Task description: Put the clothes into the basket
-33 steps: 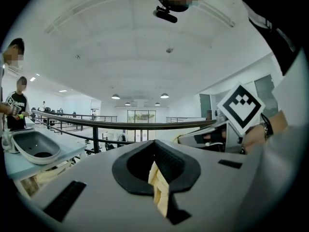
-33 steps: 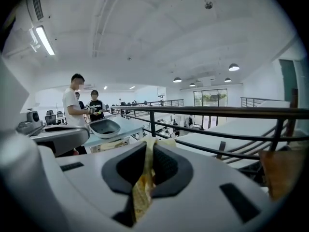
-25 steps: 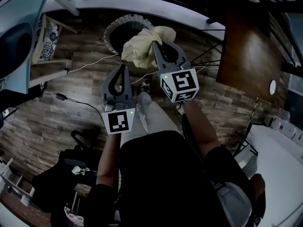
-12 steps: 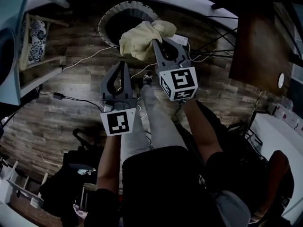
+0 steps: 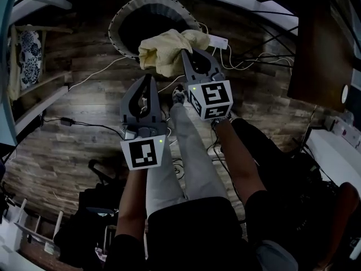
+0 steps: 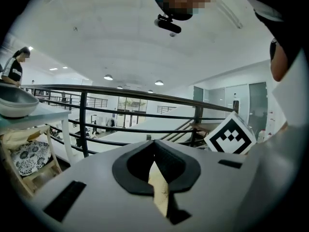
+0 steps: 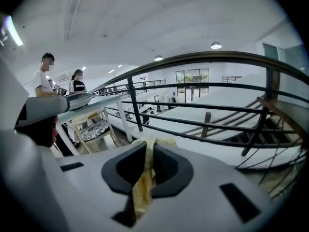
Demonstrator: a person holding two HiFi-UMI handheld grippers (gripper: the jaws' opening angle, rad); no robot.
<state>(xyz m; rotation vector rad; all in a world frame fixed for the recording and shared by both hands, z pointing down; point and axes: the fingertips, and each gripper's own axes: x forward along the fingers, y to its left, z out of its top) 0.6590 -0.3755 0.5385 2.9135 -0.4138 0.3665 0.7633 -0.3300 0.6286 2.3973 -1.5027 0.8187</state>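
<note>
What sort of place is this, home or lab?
Likely a lab or test space on a mezzanine of a big building, not a home: a railing with more railed levels beyond it, loose cables on the plank floor, and other people standing nearby.

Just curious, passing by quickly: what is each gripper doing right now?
Left gripper: jaws closed; pale sliver between them, unidentifiable.
Right gripper: jaws closed on the yellow cloth.

No text, label, brand or number is readable anywhere.
</note>
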